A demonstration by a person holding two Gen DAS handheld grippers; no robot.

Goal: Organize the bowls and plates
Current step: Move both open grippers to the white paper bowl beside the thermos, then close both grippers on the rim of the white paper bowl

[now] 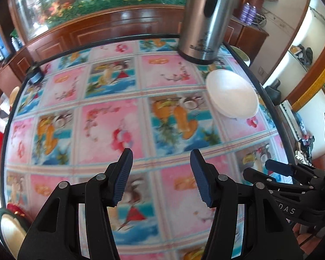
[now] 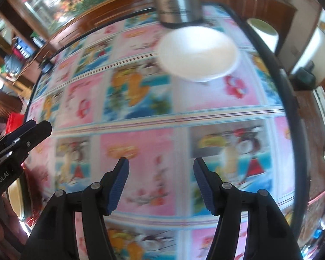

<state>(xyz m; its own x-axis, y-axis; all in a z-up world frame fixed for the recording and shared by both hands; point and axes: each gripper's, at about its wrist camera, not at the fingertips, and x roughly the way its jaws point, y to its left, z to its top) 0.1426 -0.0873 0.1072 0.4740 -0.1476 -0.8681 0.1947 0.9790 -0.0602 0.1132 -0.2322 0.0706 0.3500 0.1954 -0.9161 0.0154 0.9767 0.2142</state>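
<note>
Big round surface (image 1: 110, 112) with a bright picture cloth, pink and blue squares all over. Tall shiny metal flask (image 1: 205, 19) standing at the far side. Just in front of it, white bowls (image 1: 233, 94) nested in one stack, close to the right edge. Looks mostly tidy already; no other plates or bowls lying loose on the cloth, so maybe little left to do, though hard to tell. Left tongs (image 1: 161, 176) wide open, holding nothing. Right tongs (image 2: 161, 184) wide open too, well back from the stack.
</note>
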